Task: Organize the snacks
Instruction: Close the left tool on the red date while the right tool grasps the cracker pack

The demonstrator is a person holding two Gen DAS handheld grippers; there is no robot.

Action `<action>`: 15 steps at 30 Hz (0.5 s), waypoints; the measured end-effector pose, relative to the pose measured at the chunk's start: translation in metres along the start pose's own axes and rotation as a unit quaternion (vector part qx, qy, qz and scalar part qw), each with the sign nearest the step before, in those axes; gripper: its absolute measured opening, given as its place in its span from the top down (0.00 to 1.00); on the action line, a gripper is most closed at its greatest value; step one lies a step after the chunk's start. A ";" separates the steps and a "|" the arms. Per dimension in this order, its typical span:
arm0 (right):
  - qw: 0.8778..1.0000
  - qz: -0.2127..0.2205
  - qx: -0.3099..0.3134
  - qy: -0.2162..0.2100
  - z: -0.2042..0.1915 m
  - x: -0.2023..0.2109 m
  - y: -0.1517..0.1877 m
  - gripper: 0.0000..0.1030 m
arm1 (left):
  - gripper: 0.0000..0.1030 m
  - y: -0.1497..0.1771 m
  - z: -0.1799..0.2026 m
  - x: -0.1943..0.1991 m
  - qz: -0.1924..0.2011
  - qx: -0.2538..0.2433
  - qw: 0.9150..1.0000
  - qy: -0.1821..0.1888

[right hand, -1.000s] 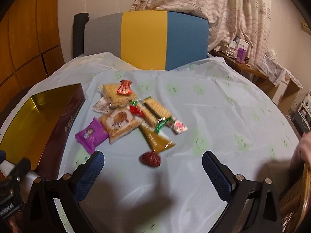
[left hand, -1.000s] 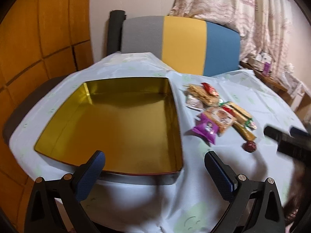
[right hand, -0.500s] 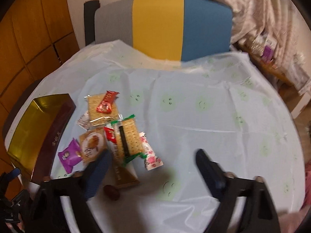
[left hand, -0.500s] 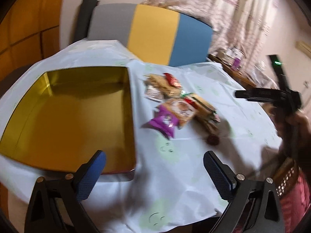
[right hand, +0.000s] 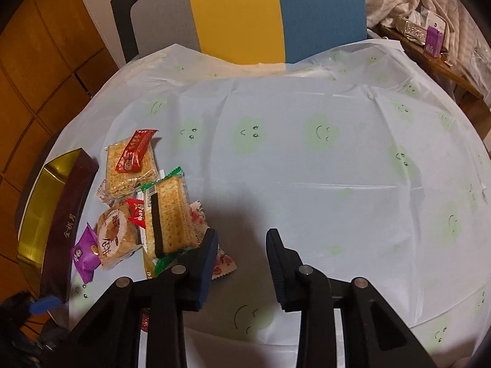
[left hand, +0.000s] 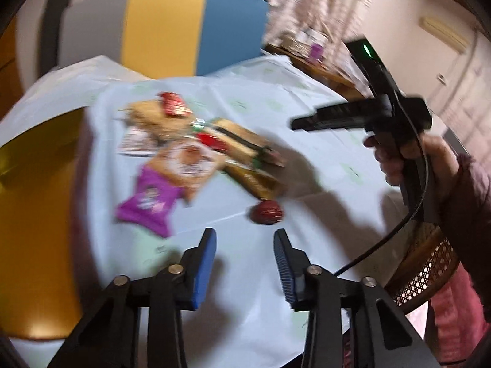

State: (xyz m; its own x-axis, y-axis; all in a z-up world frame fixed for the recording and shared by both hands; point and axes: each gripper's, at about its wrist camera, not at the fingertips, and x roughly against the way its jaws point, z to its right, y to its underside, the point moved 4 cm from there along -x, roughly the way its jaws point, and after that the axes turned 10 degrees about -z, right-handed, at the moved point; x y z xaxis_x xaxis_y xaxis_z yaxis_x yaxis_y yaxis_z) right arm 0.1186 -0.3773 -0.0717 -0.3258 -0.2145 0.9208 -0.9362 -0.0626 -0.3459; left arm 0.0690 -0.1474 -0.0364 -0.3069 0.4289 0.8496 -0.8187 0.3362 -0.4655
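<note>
Nothing is sorted yet: the gold-lined rectangular tin (right hand: 46, 202) at the left of the frame shows no snacks in its visible part, and the wrapped snacks pile (right hand: 147, 202) lies on the pale smiley-print desk (right hand: 307, 168) beside it. The left gripper (left hand: 245, 263) and right gripper (right hand: 241, 260) are both closing on nothing. The left view is blurred; the tin is cut off, and the red round sweet (left hand: 266, 211) stays unidentifiable.

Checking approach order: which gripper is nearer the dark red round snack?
Left. The left gripper, jaws closing on nothing, hovers just short of the dark red round snack. The right gripper, also closing empty, is above the snack pile beyond it.
</note>
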 end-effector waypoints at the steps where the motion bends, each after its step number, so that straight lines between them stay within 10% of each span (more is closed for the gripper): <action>1: 1.000 -0.002 0.002 -0.002 -0.001 -0.001 0.000 0.68 | 0.63 -0.003 0.003 -0.006 -0.006 -0.002 1.000 0.001; 15: 0.999 -0.010 0.022 -0.033 -0.018 -0.002 0.002 0.68 | 0.67 -0.028 0.023 -0.076 -0.036 -0.012 0.999 -0.027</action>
State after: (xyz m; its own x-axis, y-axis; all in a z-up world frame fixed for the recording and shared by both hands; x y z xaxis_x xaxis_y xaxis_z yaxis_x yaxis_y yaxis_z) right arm 0.1155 -0.3591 -0.0711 -0.2962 -0.2763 0.9143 -0.9355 -0.1094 -0.3361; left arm 0.1037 -0.2090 -0.0820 -0.2738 0.3562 0.8934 -0.8286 0.3844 -0.4071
